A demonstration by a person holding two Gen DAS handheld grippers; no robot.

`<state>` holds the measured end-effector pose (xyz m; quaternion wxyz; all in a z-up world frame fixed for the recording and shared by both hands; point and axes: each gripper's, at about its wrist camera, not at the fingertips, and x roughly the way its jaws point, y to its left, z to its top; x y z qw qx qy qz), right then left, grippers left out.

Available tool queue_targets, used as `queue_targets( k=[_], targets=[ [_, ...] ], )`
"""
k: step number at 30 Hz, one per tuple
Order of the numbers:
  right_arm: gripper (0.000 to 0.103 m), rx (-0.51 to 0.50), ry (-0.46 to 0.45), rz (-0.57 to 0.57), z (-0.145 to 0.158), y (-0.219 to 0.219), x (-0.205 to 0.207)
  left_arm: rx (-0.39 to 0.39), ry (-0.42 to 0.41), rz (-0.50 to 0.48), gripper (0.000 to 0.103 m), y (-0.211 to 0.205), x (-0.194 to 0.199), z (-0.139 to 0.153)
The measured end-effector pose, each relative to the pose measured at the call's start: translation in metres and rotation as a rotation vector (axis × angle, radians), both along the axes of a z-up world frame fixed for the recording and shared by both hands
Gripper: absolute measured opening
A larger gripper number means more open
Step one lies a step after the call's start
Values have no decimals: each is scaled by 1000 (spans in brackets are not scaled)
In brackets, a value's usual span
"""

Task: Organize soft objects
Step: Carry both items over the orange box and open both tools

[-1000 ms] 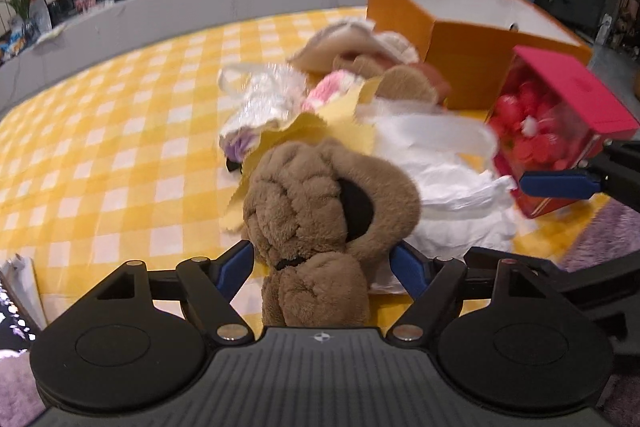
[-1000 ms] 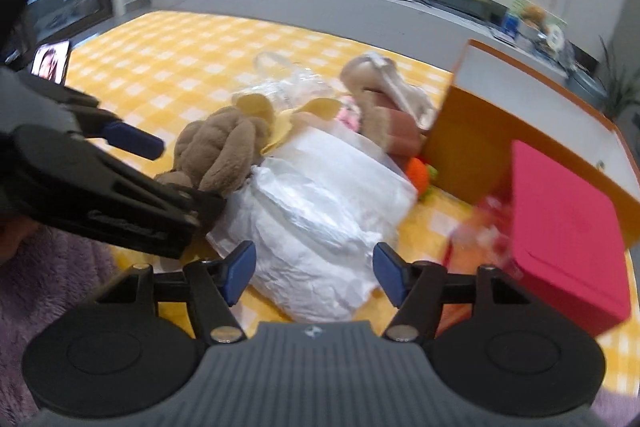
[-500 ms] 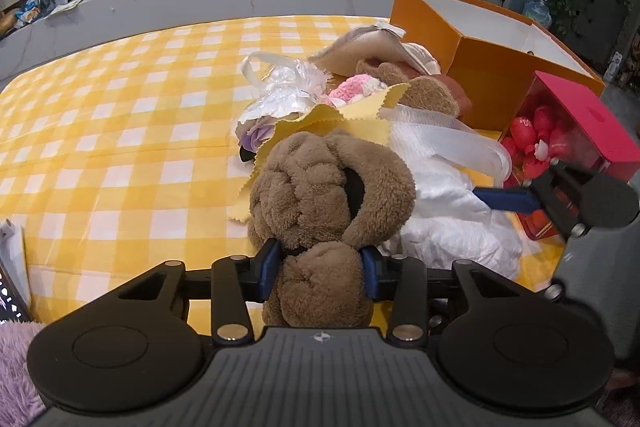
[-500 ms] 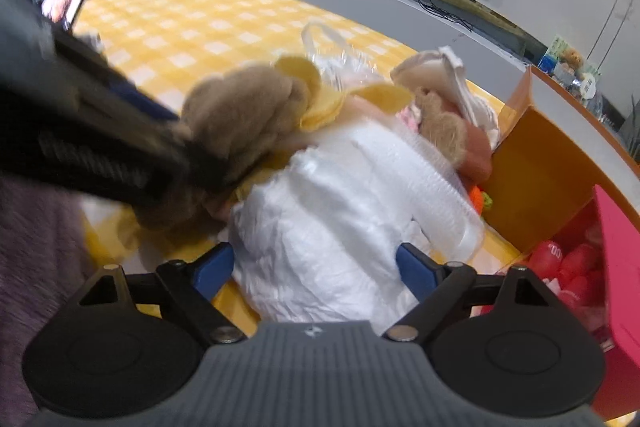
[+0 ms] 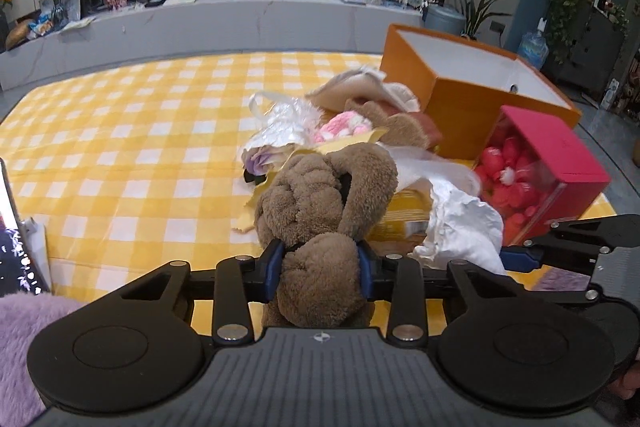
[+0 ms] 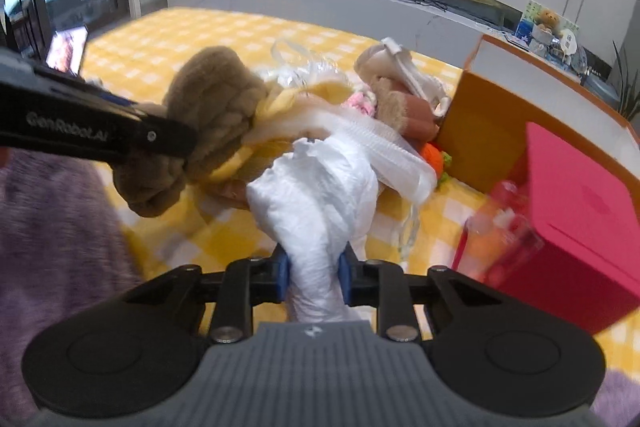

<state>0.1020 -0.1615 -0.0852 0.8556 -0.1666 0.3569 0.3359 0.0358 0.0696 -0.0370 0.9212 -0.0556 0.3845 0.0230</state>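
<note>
The brown plush (image 5: 324,195) sits at the near edge of the pile, squeezed at its lower lump by the left gripper (image 5: 319,265), whose jaws have just closed in on it. It looks light and squashy, so a pinch at a narrow bit should hold fine. Right gripper (image 6: 313,273) has just clamped onto the white bag (image 6: 320,187), crinkly and probably slippery. All on a yellow checked cloth (image 5: 140,147), orange box (image 5: 472,83) behind, living room around.
</note>
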Motion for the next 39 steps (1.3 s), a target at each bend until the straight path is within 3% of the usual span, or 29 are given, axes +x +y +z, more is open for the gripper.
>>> queue_targets(
  k=[10, 18, 24, 28, 30, 35, 39],
  targets=[
    [23, 182, 27, -77, 48, -54, -17, 4, -130, 15, 41, -9, -22, 43],
    [23, 330, 16, -162, 92, -91, 0, -24, -210, -72, 41, -23, 6, 85],
    [23, 402, -25, -193, 127, -109, 39, -100, -236, -175, 41, -38, 64, 108],
    [23, 391, -45, -207, 137, -113, 81, -170, -217, -221, 41, -45, 120, 112],
    [23, 387, -36, -243, 137, -116, 108, -207, -196, -236, 41, -49, 149, 109],
    [23, 407, 35, -313, 131, -117, 178, -209, -163, -250, 41, -61, 219, 96],
    [23, 334, 53, -350, 112, -107, 228, -238, -104, -226, 41, -62, 256, 72]
  ],
)
